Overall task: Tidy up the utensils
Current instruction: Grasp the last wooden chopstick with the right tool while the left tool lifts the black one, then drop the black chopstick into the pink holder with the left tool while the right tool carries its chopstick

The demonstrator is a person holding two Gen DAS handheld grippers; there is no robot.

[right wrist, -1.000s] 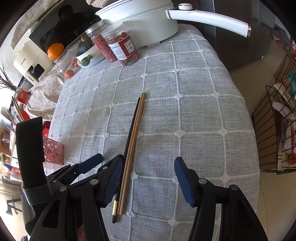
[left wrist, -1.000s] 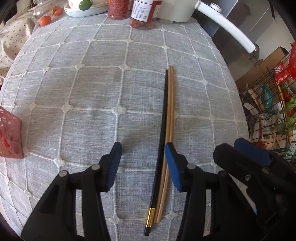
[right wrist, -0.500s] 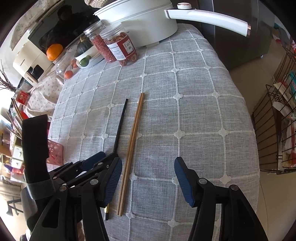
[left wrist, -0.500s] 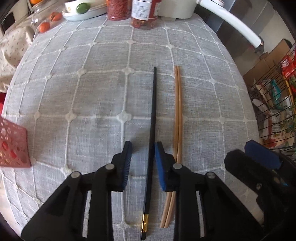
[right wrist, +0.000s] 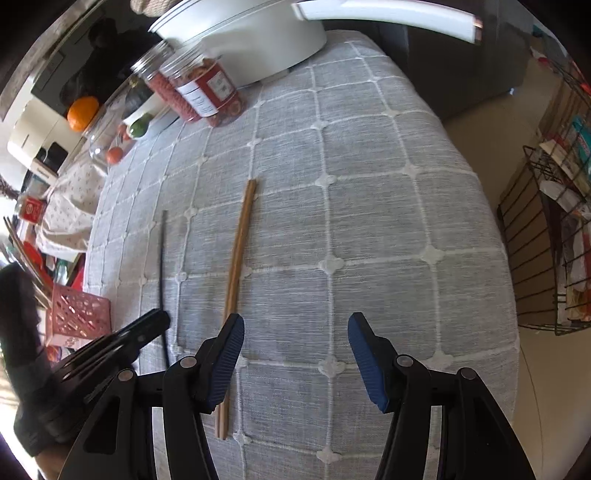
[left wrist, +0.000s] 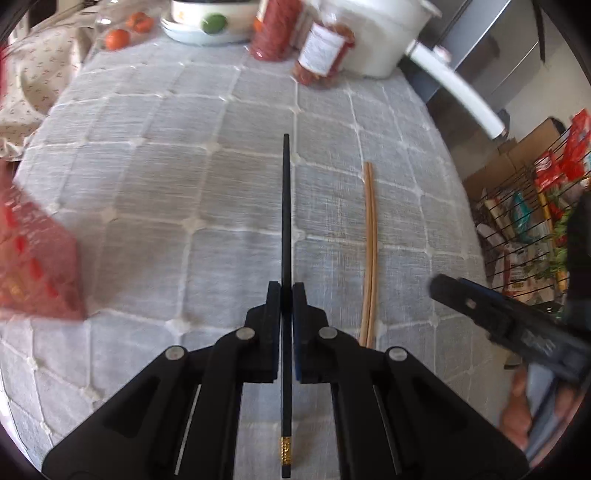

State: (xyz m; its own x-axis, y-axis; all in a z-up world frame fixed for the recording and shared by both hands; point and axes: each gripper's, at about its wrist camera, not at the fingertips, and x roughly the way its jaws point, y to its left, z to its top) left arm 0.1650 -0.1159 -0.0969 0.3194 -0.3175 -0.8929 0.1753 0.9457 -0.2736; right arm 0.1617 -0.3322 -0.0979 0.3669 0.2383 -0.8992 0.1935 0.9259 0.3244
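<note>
My left gripper [left wrist: 286,291] is shut on a black chopstick [left wrist: 286,206] with a gold band near its back end, and holds it pointing forward above the grey checked tablecloth [left wrist: 147,184]. A pair of wooden chopsticks [left wrist: 370,251] lies on the cloth to its right. In the right wrist view the wooden pair [right wrist: 236,273] lies just left of my open, empty right gripper [right wrist: 295,332], passing under its left finger. The black chopstick [right wrist: 162,266] and the left gripper [right wrist: 147,328] show further left.
A pink perforated basket [left wrist: 33,266] stands at the left; it also shows in the right wrist view [right wrist: 79,317]. Two jars [left wrist: 321,51], a white pot with a long handle [left wrist: 454,92], a fruit dish [left wrist: 207,26] at the back. A wire rack [right wrist: 546,240] stands off the table's right edge.
My left gripper closed on the black chopstick, pulled it left away from the wooden pair and lifted it. The right gripper stayed open and barely moved.
</note>
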